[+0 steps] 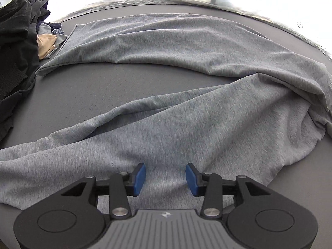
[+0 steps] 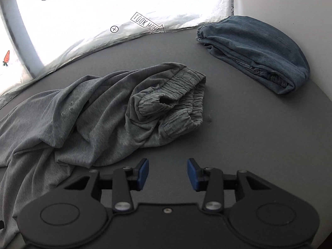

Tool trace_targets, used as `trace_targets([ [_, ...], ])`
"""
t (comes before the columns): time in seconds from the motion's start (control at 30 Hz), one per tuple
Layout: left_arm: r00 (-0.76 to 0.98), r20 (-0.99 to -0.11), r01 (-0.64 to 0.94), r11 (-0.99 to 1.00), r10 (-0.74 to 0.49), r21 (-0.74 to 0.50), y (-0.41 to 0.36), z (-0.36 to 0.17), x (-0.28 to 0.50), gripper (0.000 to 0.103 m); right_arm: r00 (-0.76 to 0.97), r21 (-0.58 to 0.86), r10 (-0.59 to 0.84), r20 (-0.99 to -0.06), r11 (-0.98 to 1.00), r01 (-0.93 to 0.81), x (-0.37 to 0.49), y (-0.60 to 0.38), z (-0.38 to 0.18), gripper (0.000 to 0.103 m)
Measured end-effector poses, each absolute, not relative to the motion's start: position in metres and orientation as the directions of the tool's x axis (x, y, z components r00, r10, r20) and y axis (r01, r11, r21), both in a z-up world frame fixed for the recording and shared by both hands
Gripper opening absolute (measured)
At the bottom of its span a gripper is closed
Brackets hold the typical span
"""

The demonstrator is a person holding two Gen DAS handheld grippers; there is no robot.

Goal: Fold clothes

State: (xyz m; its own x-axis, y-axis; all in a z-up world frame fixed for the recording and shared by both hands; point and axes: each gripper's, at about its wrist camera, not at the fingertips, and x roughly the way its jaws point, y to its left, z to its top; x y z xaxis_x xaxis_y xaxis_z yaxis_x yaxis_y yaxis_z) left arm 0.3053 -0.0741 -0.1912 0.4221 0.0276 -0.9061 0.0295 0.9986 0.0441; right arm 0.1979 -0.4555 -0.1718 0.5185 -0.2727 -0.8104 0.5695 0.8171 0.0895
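Note:
Grey jersey trousers (image 1: pixel 166 124) lie spread on a dark grey bed surface (image 1: pixel 99 87), their two legs running apart towards the left. My left gripper (image 1: pixel 165 179) is open and empty, just over the near leg. In the right wrist view the same trousers (image 2: pixel 99 114) are bunched, with the elastic waistband (image 2: pixel 176 99) crumpled at the right. My right gripper (image 2: pixel 168 174) is open and empty, over bare surface just in front of the waistband end.
A pile of dark clothes (image 1: pixel 16 41) with a beige piece (image 1: pixel 46 44) sits at the far left. A folded blue denim garment (image 2: pixel 255 51) lies at the back right. White printed pillows (image 2: pixel 103 16) line the far edge.

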Motion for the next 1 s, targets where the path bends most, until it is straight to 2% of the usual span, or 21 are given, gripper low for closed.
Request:
trace_targets([
  [0.23, 0.419, -0.907, -0.076, 0.997, 0.049, 0.018, -0.072, -0.194, 0.317, 0.058, 0.554, 0.240, -0.194, -0.810, 0.752, 0.614, 0.225, -0.500, -0.195, 0.056],
  [0.33, 0.405, -0.912, -0.090, 0.995, 0.068, 0.035, -0.076, -0.194, 0.325, 0.062, 0.557, 0.290, -0.165, -0.814, 0.716, 0.636, 0.244, -0.514, -0.209, 0.056],
  [0.4, 0.404, -0.911, -0.080, 0.995, 0.082, 0.055, -0.080, -0.194, 0.329, 0.064, 0.555, 0.300, -0.170, -0.814, 0.696, 0.653, 0.250, -0.518, -0.216, 0.050],
  [0.43, 0.403, -0.911, -0.076, 0.995, 0.085, 0.059, -0.081, -0.194, 0.330, 0.065, 0.555, 0.293, -0.185, -0.811, 0.692, 0.660, 0.249, -0.519, -0.217, 0.037],
  [0.47, 0.402, -0.912, -0.077, 0.995, 0.084, 0.057, -0.080, -0.194, 0.330, 0.065, 0.571, 0.296, -0.200, -0.797, 0.694, 0.656, 0.246, -0.518, -0.215, 0.012],
  [0.67, 0.389, -0.919, -0.075, 0.996, 0.067, 0.041, -0.076, -0.194, 0.331, 0.066, 0.635, 0.296, -0.325, -0.701, 0.678, 0.673, 0.201, -0.515, -0.167, 0.008],
  [0.8, 0.375, -0.925, -0.059, 0.997, 0.059, 0.040, -0.074, -0.193, 0.333, 0.067, 0.597, 0.262, -0.431, -0.677, 0.617, 0.742, 0.153, -0.521, -0.127, 0.008],
  [0.9, 0.367, -0.929, -0.064, 0.997, 0.055, 0.034, -0.068, -0.194, 0.334, 0.073, 0.511, 0.166, -0.486, -0.709, 0.589, 0.791, 0.125, -0.522, -0.126, 0.008],
  [1.0, 0.356, -0.933, -0.071, 0.997, 0.049, 0.025, -0.065, -0.195, 0.338, 0.077, 0.361, 0.035, -0.462, -0.810, 0.575, 0.817, 0.117, -0.528, -0.163, 0.010],
])
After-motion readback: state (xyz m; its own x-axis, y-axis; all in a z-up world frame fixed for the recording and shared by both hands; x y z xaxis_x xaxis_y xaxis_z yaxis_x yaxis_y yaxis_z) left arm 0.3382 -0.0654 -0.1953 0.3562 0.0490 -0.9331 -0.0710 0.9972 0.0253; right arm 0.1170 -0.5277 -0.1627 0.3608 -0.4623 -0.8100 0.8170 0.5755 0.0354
